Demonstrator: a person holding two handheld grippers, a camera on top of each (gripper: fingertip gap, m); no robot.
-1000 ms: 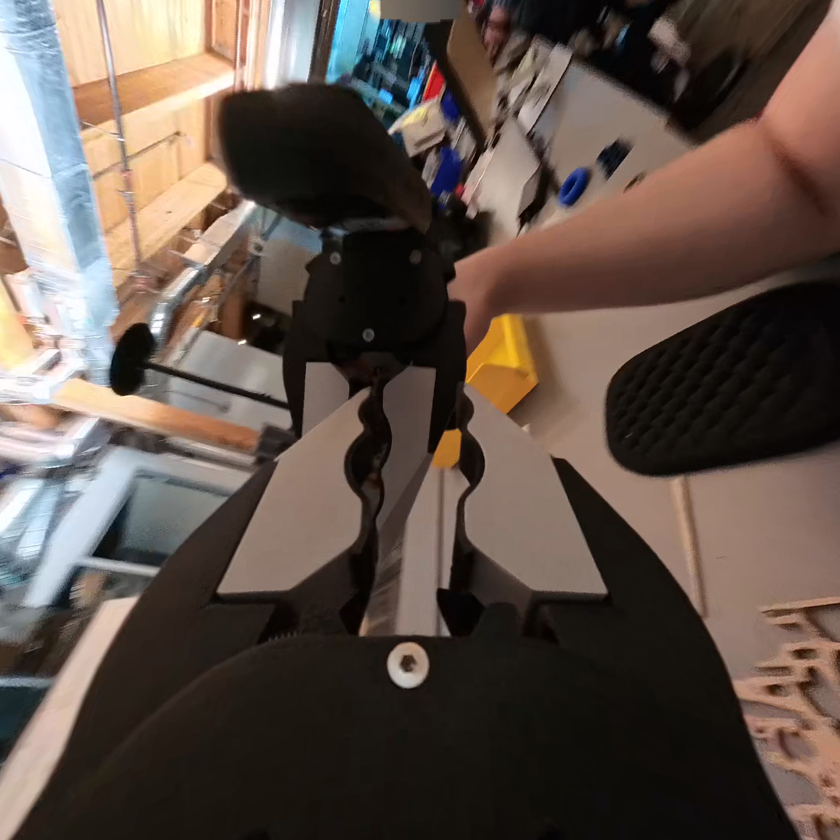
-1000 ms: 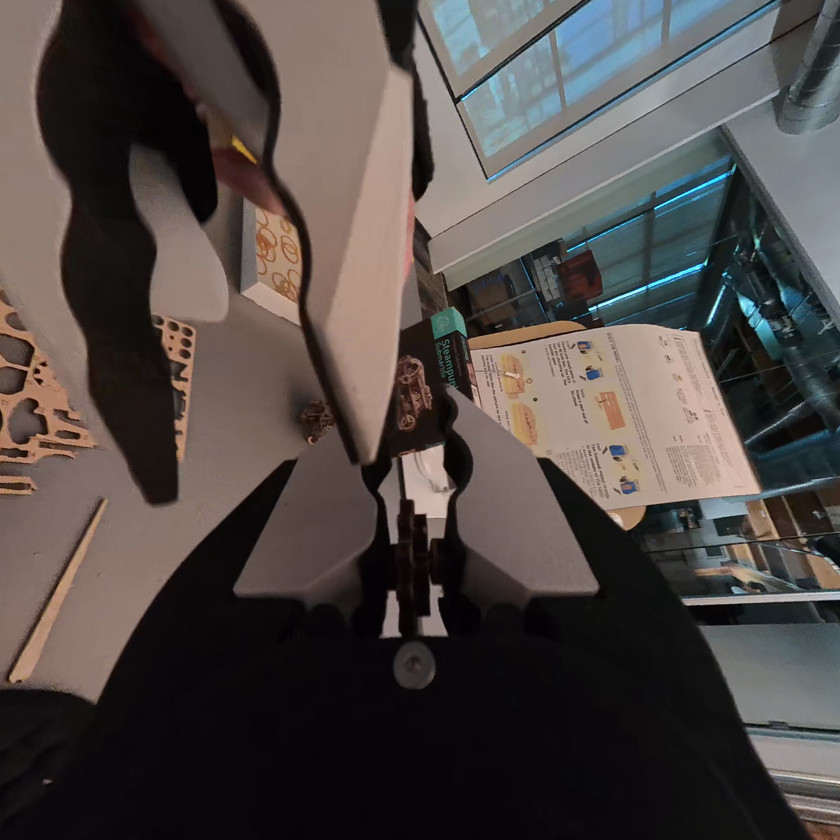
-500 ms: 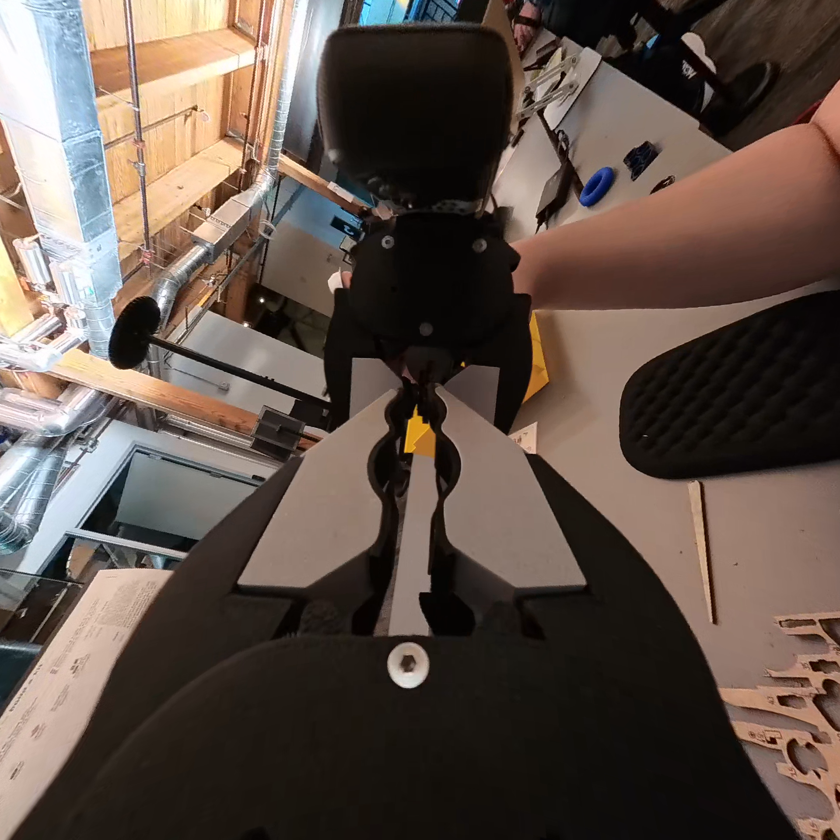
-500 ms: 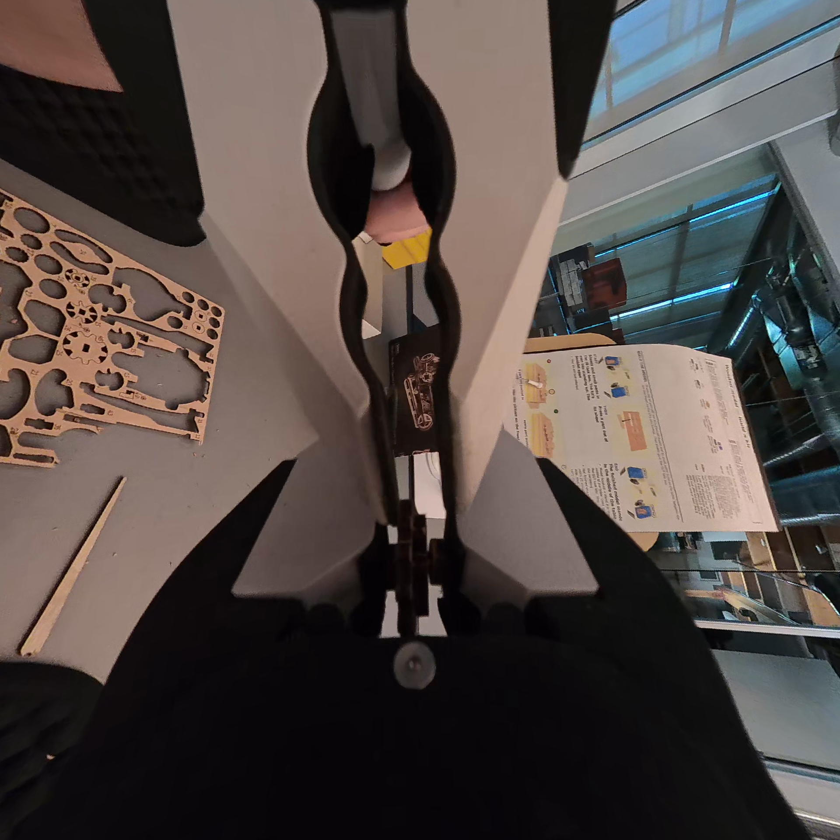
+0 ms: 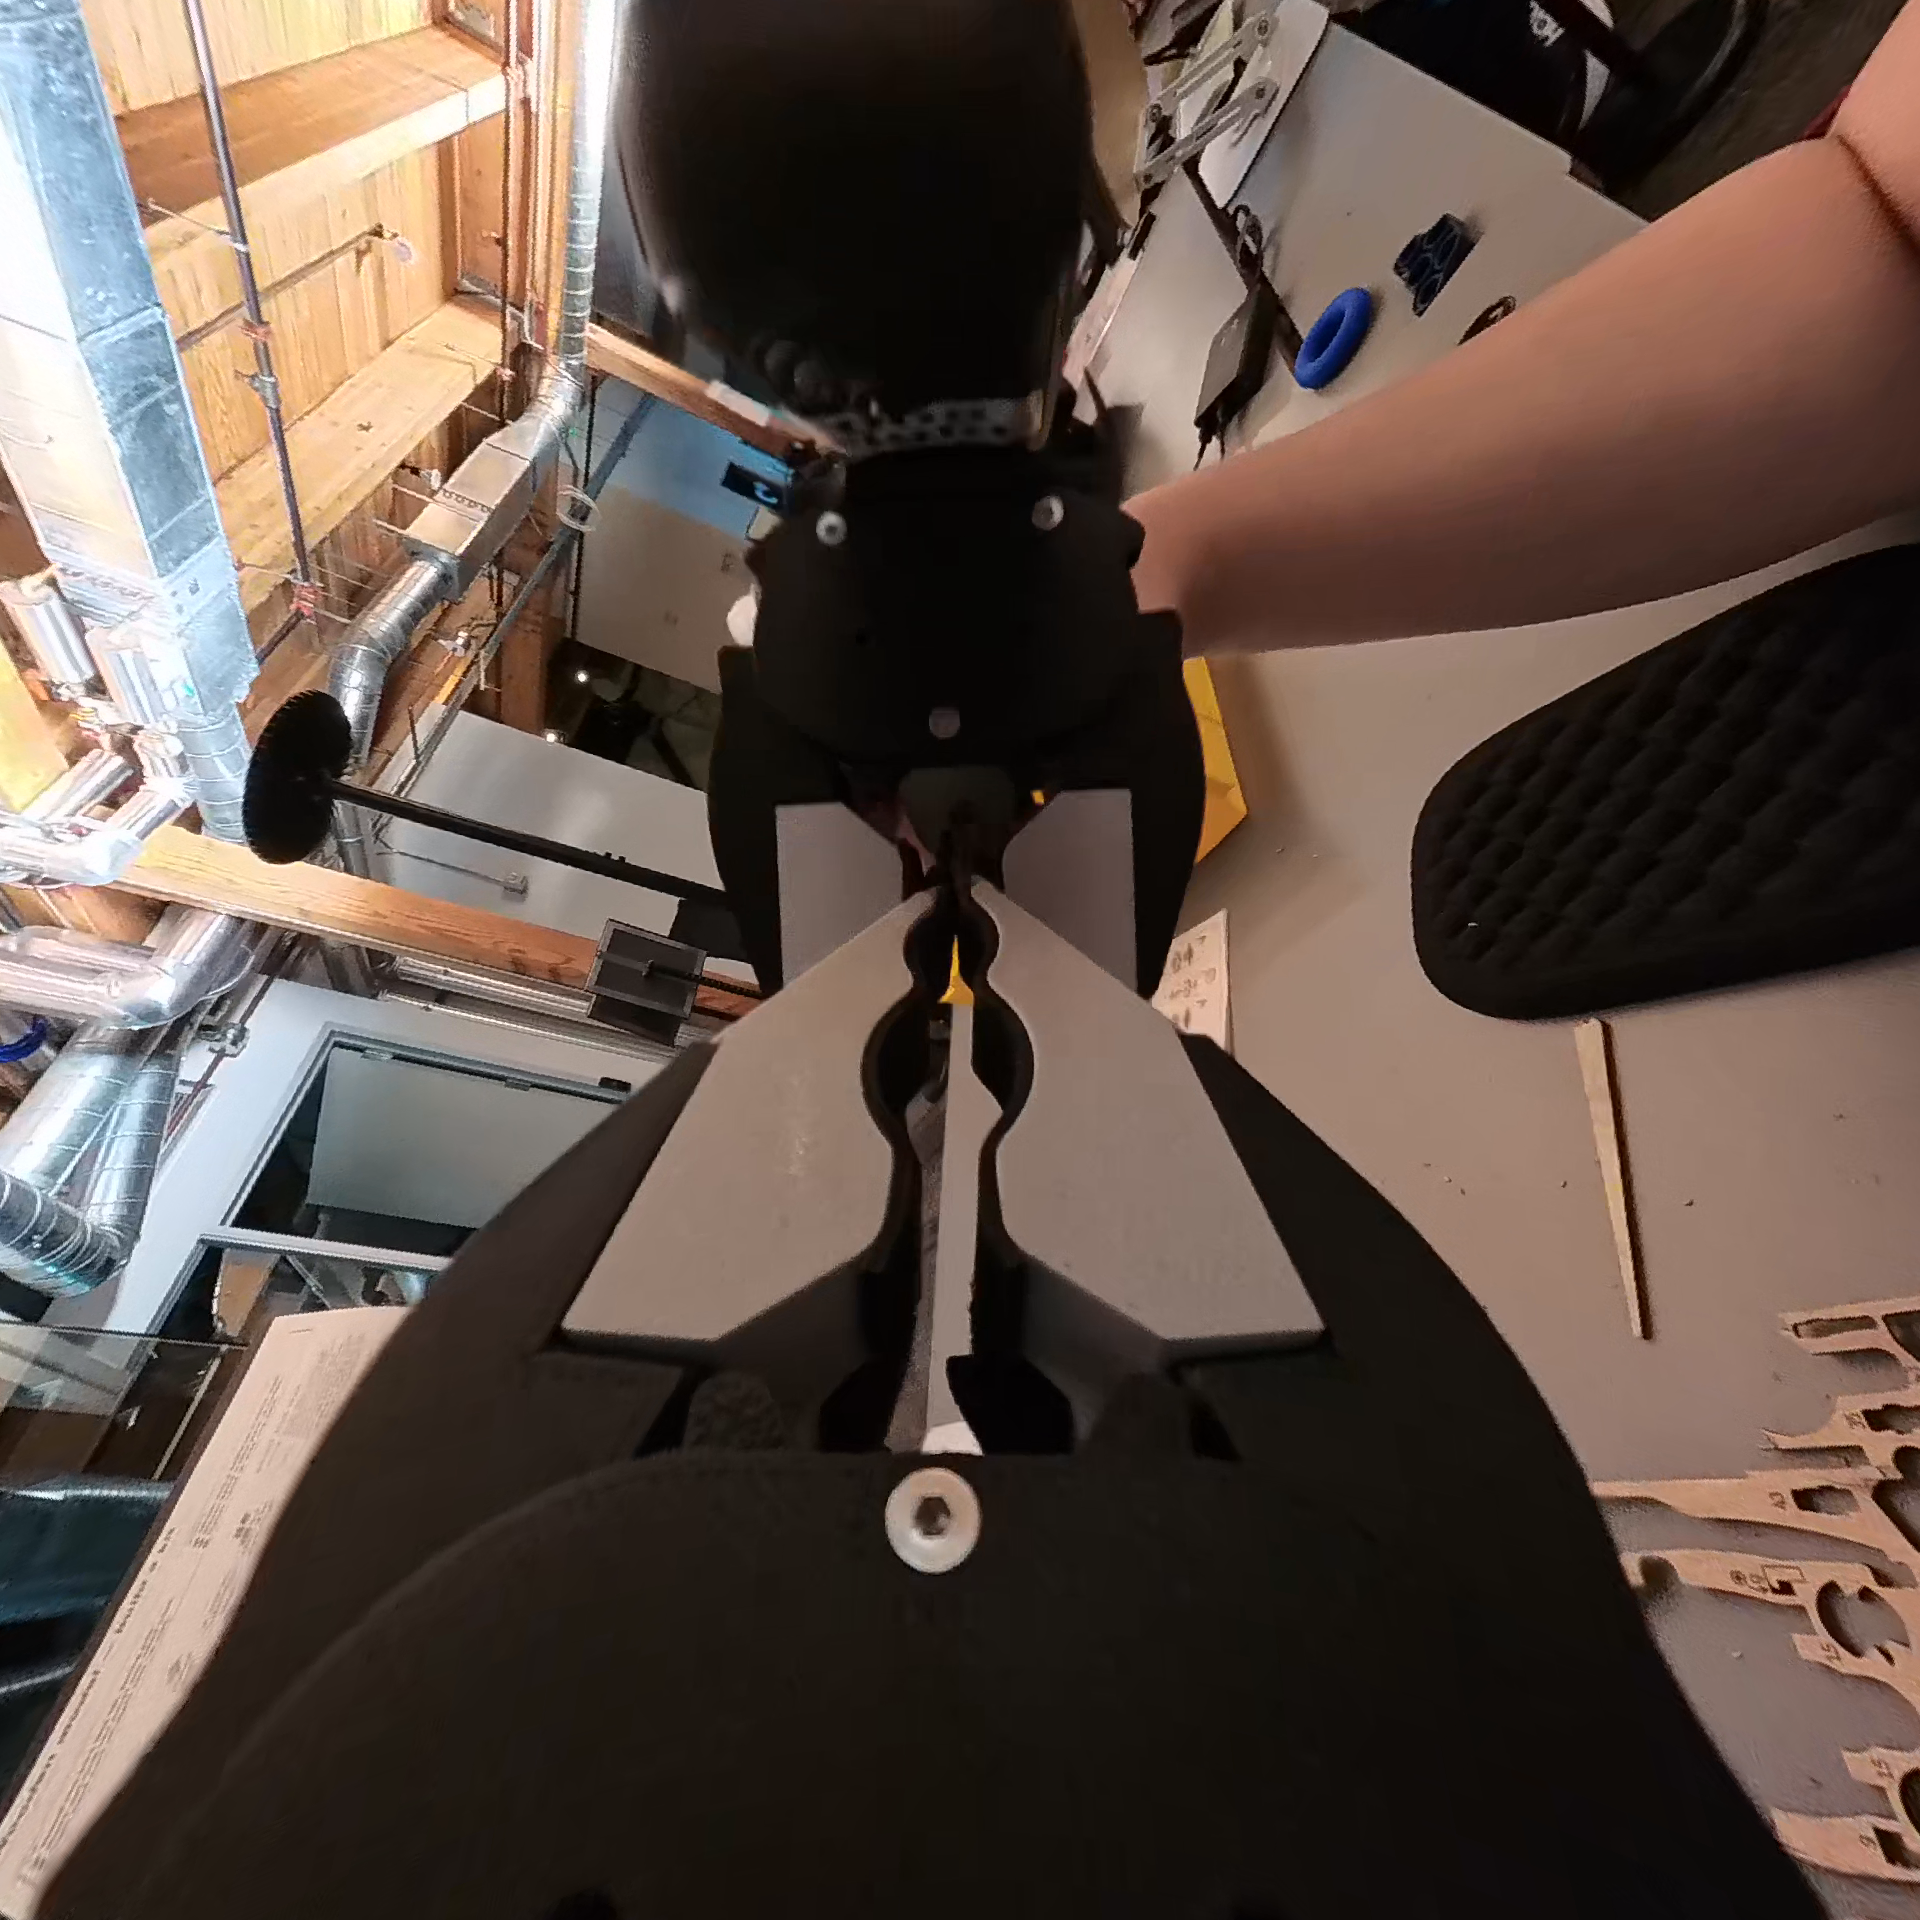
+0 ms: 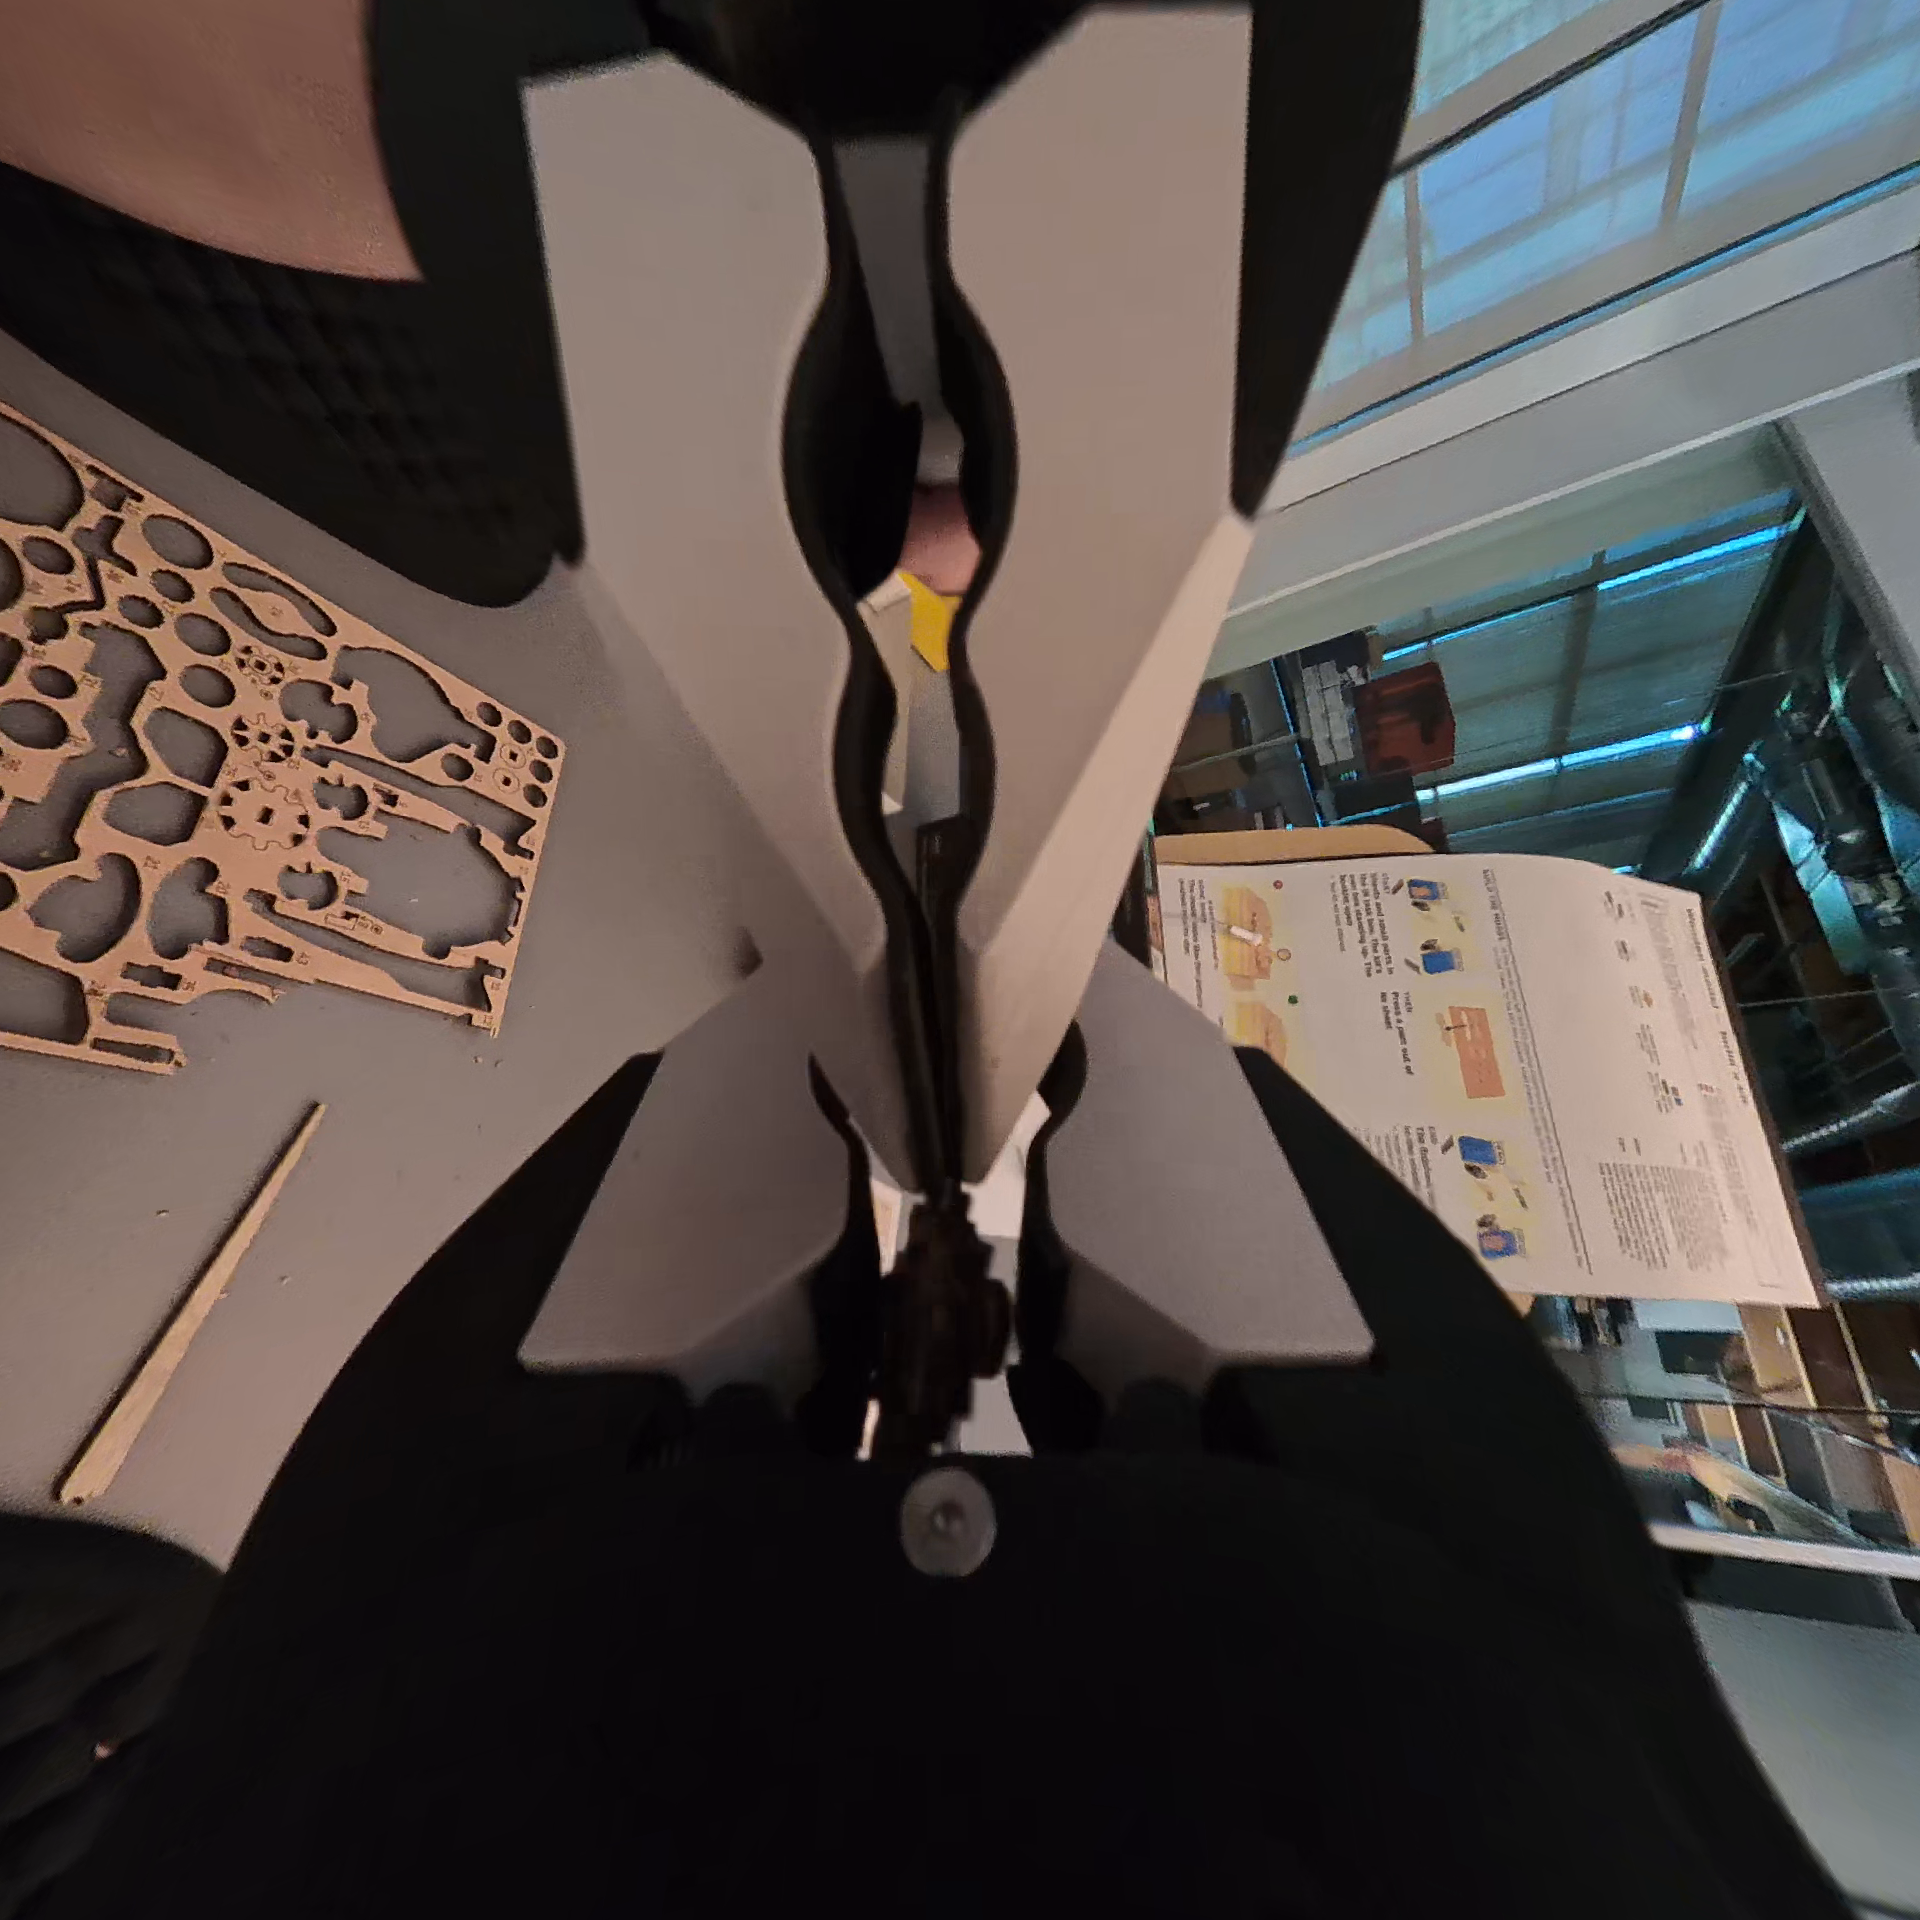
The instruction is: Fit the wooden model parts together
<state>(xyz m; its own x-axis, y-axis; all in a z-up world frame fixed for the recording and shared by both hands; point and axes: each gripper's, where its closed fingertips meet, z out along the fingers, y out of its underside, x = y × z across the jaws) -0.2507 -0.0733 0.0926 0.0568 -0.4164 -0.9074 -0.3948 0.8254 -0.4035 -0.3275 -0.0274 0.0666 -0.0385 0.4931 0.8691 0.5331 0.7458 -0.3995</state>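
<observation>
My right gripper (image 6: 940, 1101) is shut on a small dark wooden gear part (image 6: 940, 1288), held deep between its jaws. My left gripper (image 5: 951, 899) points straight at it, nose to nose. Its grey fingers (image 6: 686, 520) come down from the top of the right wrist view and reach in between the right gripper's fingers. The left jaws stand together, and their tips pinch the near end of the same part (image 5: 951, 847). Most of the part is hidden by the fingers. The right gripper's black body (image 5: 935, 623) fills the middle of the left wrist view.
Both grippers are held above a grey table (image 5: 1455, 1247). On the table lie a laser-cut wooden sheet (image 6: 260, 790), a thin wooden stick (image 6: 187, 1309), a black quilted pad (image 5: 1662, 810) and a yellow bin (image 5: 1216, 769). A printed instruction sheet (image 6: 1455, 1060) stands behind. A forearm (image 5: 1507, 436) reaches in. The gap from one gripper's tips to the other's is roughly 8 centimetres.
The two grippers have come together head on. The left jaws have gone from open to shut, and their tips now sit between the right gripper's fingers at the part.
</observation>
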